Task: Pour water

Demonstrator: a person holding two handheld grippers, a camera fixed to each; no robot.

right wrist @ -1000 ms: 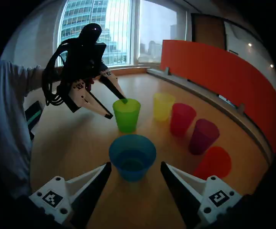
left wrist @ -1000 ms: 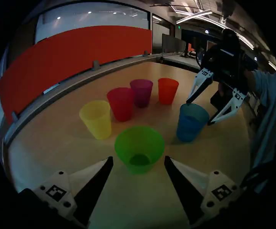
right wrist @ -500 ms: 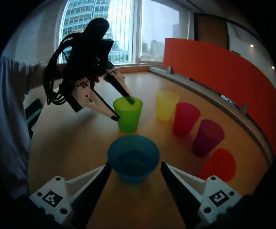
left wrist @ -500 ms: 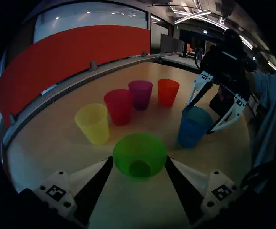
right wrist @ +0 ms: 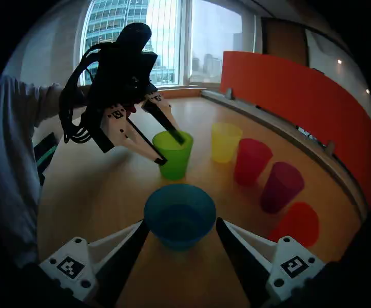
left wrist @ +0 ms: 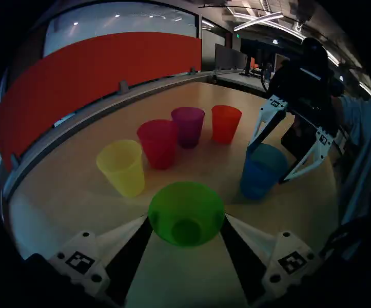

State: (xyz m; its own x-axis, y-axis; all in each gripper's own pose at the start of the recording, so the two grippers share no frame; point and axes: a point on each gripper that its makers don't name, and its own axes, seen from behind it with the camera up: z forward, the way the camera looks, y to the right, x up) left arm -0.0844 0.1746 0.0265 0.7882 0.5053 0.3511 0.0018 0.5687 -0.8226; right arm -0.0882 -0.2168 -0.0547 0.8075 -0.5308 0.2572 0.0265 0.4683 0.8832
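Observation:
A green cup (left wrist: 186, 213) stands upright on the wooden table (left wrist: 195, 277), right between the fingers of my left gripper (left wrist: 186, 219). That gripper is open, with its fingertips level with the cup's sides. A blue cup (right wrist: 180, 215) stands the same way between the fingers of my right gripper (right wrist: 181, 222), which is also open. In the right gripper view, the left gripper (right wrist: 170, 149) straddles the green cup (right wrist: 174, 154). In the left gripper view, the right gripper (left wrist: 266, 163) straddles the blue cup (left wrist: 261, 172). I cannot tell what is inside either cup.
Behind stand a yellow cup (left wrist: 121, 167), a red cup (left wrist: 158, 142), a purple cup (left wrist: 188, 126) and an orange cup (left wrist: 225, 122) in an arc. An orange divider (left wrist: 93, 66) runs along the table's far edge. A person's sleeve (right wrist: 11, 154) is on the near side.
Both grippers have moved forward. The green and blue cups now sit deeper between their fingers. The finger spacing looks the same, and the cups still stand on the table.

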